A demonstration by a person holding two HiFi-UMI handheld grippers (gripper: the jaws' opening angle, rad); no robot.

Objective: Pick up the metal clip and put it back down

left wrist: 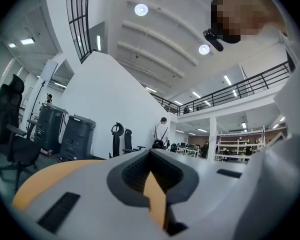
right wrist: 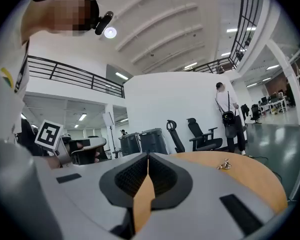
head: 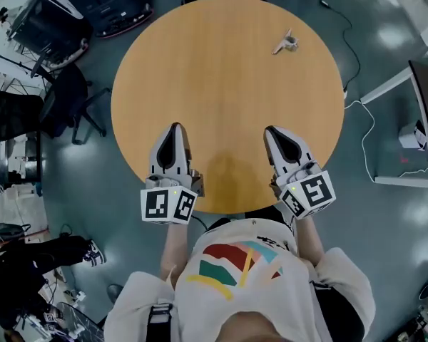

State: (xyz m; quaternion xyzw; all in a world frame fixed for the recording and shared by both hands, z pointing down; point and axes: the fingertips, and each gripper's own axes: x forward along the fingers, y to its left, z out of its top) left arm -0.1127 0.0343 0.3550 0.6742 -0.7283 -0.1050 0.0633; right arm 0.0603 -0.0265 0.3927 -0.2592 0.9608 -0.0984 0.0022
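A small metal clip [head: 286, 43] lies on the round wooden table [head: 221, 84] at its far right; the right gripper view shows the clip [right wrist: 224, 165] small and far off. My left gripper [head: 172, 132] rests over the table's near edge at the left, jaws closed together with nothing between them. My right gripper [head: 272, 132] rests at the near right, also shut and empty. The clip is well ahead of the right gripper, apart from both. In the gripper views the left gripper [left wrist: 150, 155] and right gripper [right wrist: 148, 156] each show their jaw tips meeting.
Office chairs [head: 64, 105] and black equipment cases [head: 93, 6] stand left and behind the table. A cable [head: 357, 98] runs on the floor at the right beside a white desk [head: 414, 120]. A person [right wrist: 226, 109] stands in the background.
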